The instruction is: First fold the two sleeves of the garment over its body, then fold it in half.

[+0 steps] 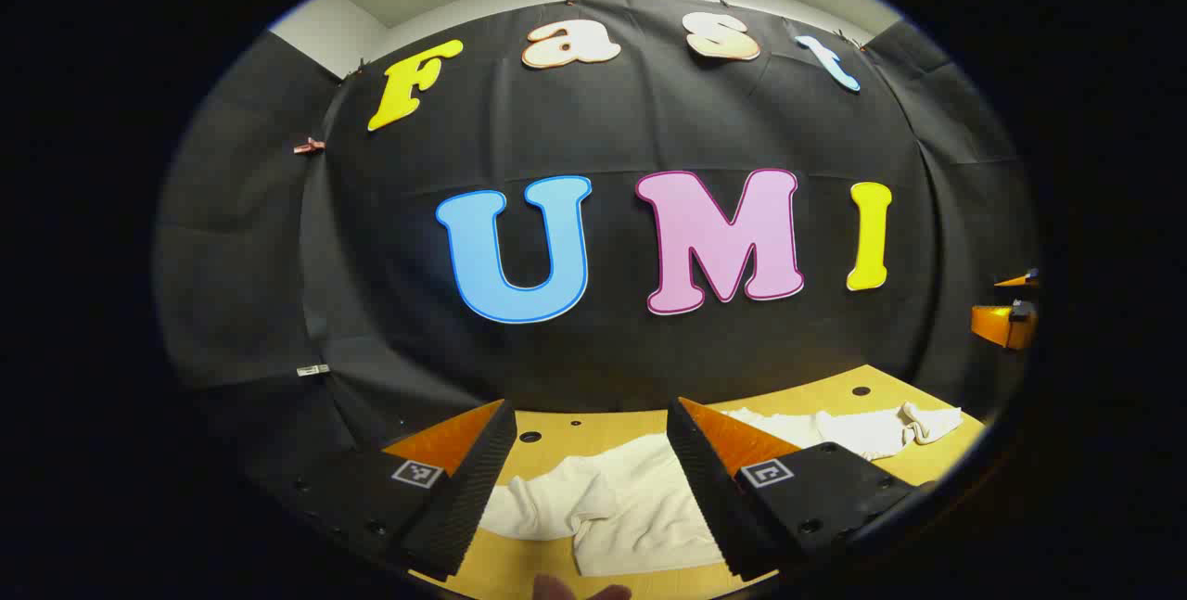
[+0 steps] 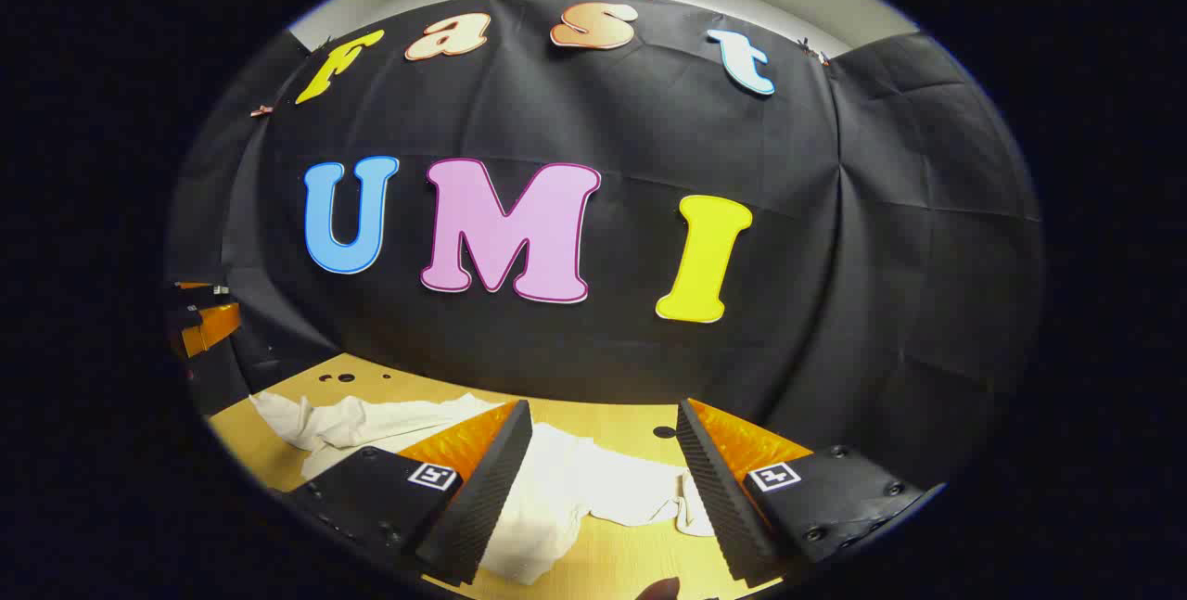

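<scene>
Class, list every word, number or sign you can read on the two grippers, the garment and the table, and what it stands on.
No readable words or numbers on any of them.
Left gripper: a square coded marker on each finger, a pattern, not text.
Right gripper: the same.
Garment, table: blank.

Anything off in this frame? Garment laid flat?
Not flat. The garment lies rumpled on the table, with a sleeve bunched and twisted at its end. Both tools, left and right, hover open above it. No damage or spills.
</scene>
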`<state>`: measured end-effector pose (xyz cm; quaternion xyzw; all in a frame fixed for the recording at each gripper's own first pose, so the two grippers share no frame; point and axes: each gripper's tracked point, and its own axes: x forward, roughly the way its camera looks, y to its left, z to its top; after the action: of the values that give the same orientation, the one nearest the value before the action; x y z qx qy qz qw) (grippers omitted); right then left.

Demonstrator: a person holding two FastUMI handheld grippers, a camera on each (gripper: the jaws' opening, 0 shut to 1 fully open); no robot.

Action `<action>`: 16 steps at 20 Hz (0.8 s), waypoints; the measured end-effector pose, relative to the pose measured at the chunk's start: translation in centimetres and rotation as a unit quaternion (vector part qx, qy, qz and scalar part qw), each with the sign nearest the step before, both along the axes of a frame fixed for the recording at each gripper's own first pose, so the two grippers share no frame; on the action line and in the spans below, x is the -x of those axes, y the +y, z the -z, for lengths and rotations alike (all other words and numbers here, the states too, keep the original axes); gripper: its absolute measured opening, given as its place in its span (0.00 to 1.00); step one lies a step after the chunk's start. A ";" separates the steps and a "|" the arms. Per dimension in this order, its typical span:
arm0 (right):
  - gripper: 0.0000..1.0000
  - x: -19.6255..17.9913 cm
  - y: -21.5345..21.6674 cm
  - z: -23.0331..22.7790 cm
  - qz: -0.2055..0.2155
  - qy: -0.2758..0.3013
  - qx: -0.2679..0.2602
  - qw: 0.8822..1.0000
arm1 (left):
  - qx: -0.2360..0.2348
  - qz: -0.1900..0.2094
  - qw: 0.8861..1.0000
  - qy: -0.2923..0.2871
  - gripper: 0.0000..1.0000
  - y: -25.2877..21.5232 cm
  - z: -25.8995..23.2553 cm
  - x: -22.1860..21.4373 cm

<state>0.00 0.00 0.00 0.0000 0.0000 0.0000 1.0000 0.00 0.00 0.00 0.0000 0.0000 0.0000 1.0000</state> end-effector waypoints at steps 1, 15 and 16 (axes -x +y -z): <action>0.96 0.0 -0.1 0.0 0.000 0.000 0.001 1.000 | 0.000 0.000 1.000 -0.001 1.00 0.0 -0.2 -0.1; 0.97 -0.2 -0.6 0.9 -0.004 0.009 0.005 1.000 | -0.003 0.000 1.000 0.007 1.00 -0.9 0.5 -0.1; 0.97 -0.3 -0.7 1.0 -0.003 0.011 0.004 1.000 | -0.003 0.000 1.000 0.008 1.00 -1.1 0.5 0.0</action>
<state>0.31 -0.74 -0.98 -0.0038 0.0108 0.0032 0.9999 0.01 -1.05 -0.49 0.0029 0.0081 -0.0002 1.0000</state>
